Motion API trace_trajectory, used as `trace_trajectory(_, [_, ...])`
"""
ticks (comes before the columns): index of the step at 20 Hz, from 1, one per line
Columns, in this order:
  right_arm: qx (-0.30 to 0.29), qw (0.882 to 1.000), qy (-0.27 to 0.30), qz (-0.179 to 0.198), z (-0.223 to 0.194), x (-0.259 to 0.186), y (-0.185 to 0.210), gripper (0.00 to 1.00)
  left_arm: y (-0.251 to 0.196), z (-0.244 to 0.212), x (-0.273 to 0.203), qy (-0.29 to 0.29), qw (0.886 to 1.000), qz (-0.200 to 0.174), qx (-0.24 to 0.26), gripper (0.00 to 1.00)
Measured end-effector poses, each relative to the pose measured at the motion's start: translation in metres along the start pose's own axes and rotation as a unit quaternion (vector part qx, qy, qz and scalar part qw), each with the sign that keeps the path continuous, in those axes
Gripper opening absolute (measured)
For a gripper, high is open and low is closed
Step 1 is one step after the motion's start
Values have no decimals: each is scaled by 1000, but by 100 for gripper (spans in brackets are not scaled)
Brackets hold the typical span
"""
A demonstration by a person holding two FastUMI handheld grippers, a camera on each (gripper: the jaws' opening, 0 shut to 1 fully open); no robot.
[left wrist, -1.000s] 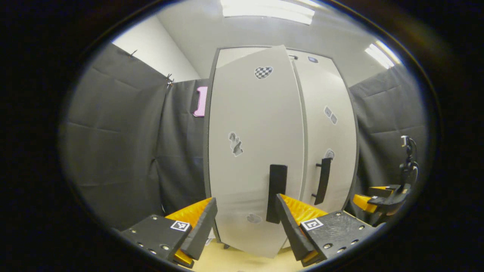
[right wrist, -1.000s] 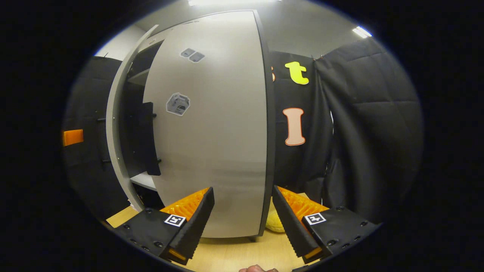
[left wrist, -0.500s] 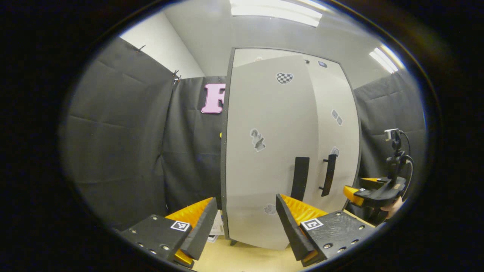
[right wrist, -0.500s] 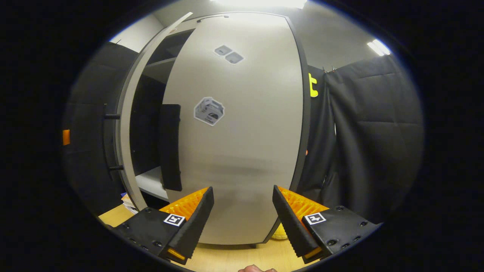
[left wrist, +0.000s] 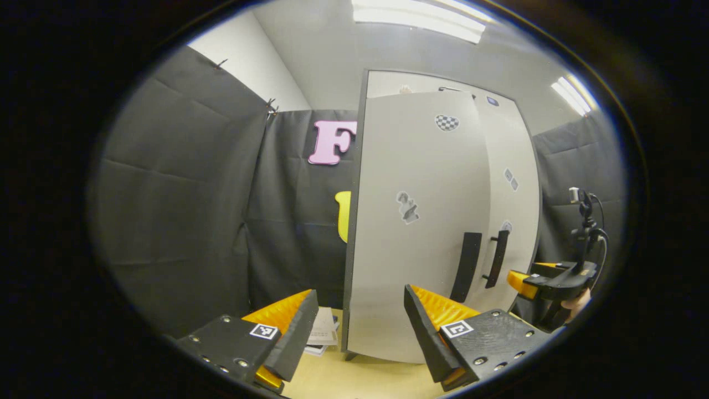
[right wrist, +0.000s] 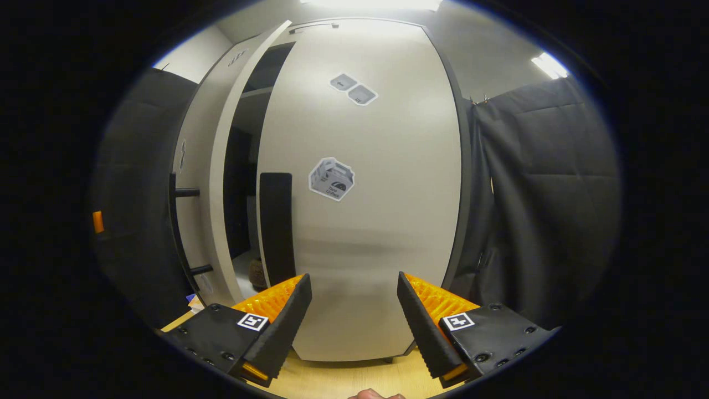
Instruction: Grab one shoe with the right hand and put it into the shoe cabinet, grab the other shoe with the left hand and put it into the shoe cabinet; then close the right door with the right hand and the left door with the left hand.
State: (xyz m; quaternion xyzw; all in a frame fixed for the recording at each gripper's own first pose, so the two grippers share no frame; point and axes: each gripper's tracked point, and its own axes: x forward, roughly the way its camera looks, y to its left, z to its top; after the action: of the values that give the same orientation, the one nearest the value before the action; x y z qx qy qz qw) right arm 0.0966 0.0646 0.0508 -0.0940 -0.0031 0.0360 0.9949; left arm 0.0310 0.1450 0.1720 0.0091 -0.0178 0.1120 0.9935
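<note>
The grey shoe cabinet stands ahead in both views. In the right gripper view its right door (right wrist: pixel 376 233) lies flat shut, with a black handle (right wrist: pixel 276 227) at its left edge. The left door (right wrist: pixel 219 183) stands a little ajar, leaving a dark gap (right wrist: pixel 246 183) where a small brown shape (right wrist: pixel 256 274), perhaps a shoe, shows low down. My right gripper (right wrist: pixel 354 316) is open just in front of the right door. In the left gripper view the left door (left wrist: pixel 410 221) and its handle (left wrist: pixel 464 267) face me; my left gripper (left wrist: pixel 360 327) is open, holding nothing. The right gripper (left wrist: pixel 529 272) hovers by the right door.
Black cloth walls close in on both sides of the cabinet. A stack of papers (left wrist: pixel 324 335) lies on the wooden surface (left wrist: pixel 360 379) by the cabinet's left foot. A hand (left wrist: pixel 576 302) holds the right gripper. A fingertip (right wrist: pixel 376 394) shows at the bottom edge.
The left door has swung inward to a narrow gap. My left gripper has drawn back and left of the cabinet. The right gripper's view has shifted left across the right door.
</note>
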Motion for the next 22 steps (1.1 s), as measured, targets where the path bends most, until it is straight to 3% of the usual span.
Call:
trace_trajectory(13, [7, 1000, -4, 13, 2, -21, 12, 97, 11, -1, -1, -3, 1000, 0, -11, 90])
trace_trajectory(22, [13, 1000, 0, -1, -3, -32, 2, 96, 2, -4, 6, -5, 1000, -16, -19, 90])
